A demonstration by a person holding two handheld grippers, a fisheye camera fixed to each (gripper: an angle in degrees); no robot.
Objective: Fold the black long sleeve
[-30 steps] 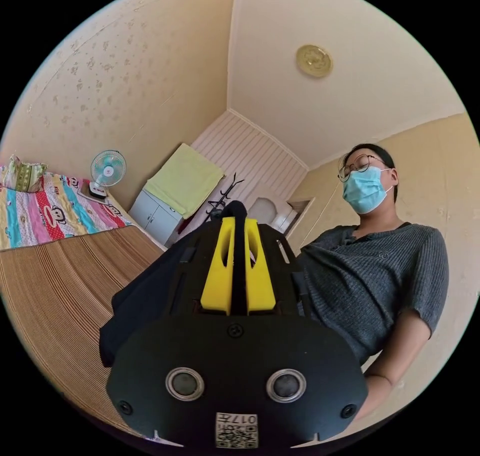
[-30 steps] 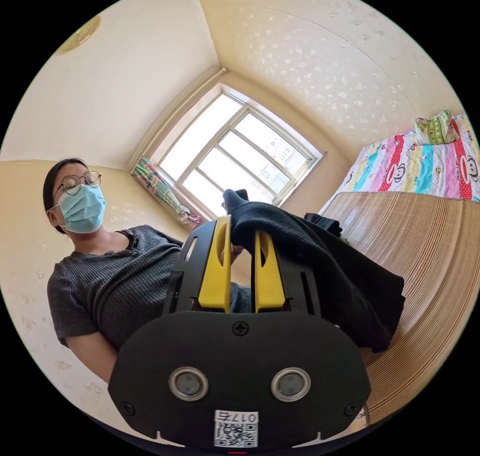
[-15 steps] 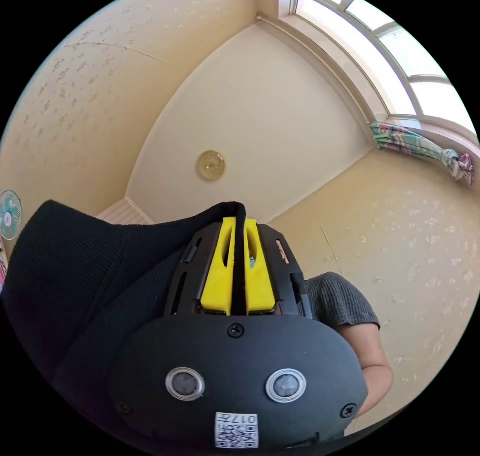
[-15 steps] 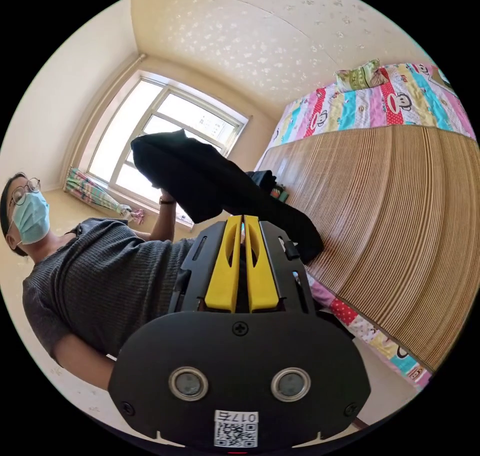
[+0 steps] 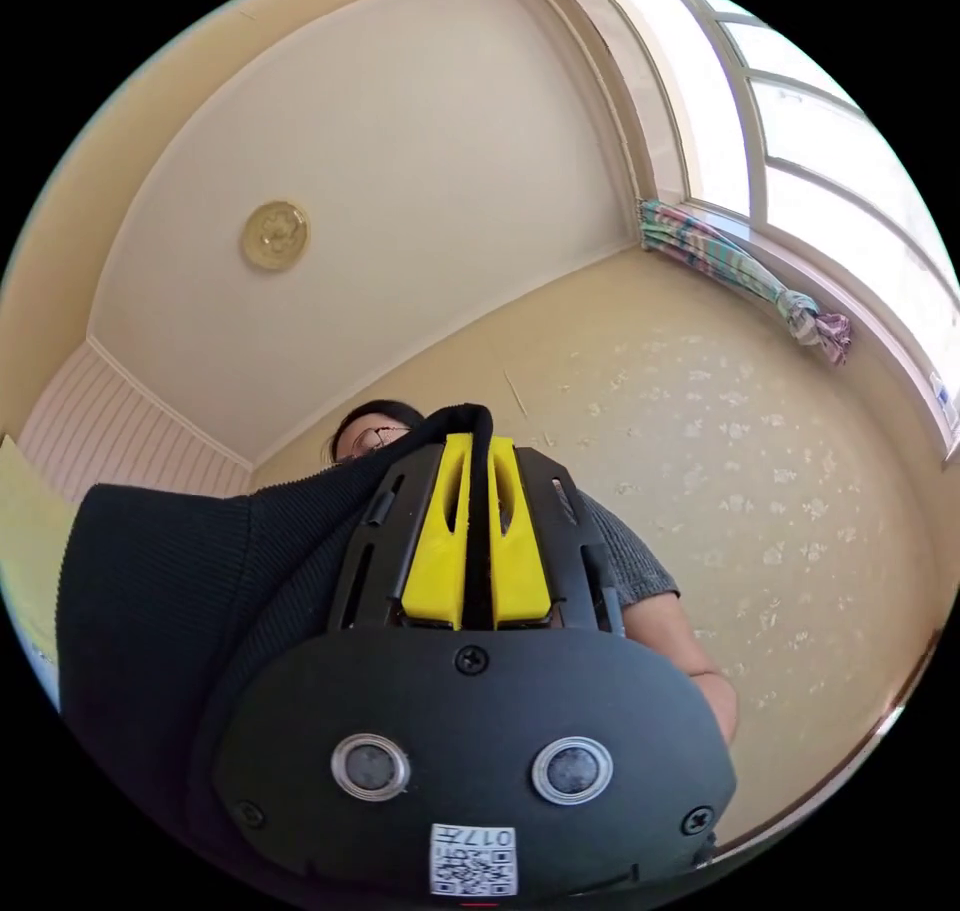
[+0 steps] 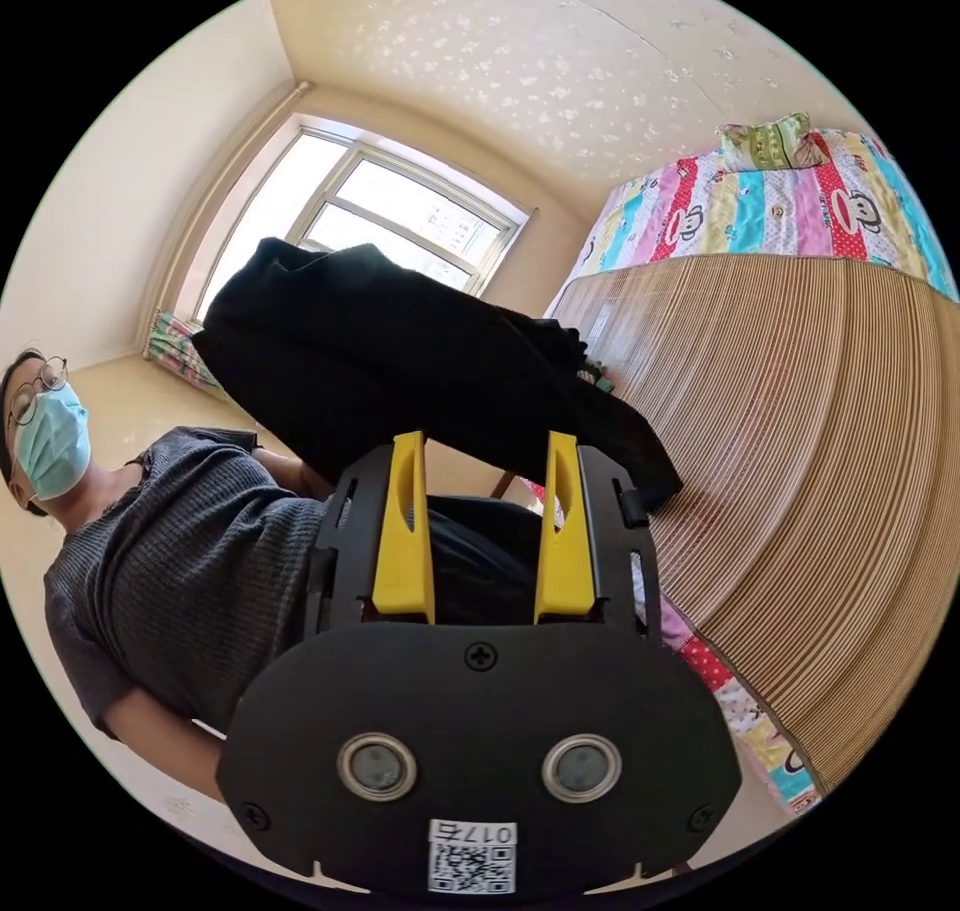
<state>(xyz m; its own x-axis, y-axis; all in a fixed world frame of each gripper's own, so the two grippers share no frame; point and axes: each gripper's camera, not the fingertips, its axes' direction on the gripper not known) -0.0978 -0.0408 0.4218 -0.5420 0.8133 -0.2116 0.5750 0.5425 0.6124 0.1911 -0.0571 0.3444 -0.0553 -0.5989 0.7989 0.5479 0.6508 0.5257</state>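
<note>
Black knit — the one long sleeve [image 5: 180, 591] — hangs from the left gripper [image 5: 478, 441], its jaws clenched on a fold to lift it off the bed [image 6: 820, 431]. The right gripper [image 6: 484, 471] has its jaws spread and empty below the cloth, probably ready to re-grip. Two grippers, one garment.

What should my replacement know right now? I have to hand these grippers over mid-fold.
Left gripper: jaws shut on the black long sleeve, holding it up in the air.
Right gripper: jaws open, gripping nothing.
The garment hangs bunched above the striped mat on the bed.
Done: garment lifted. Left: probably regrasp with the right, lay it flat, fold.
</note>
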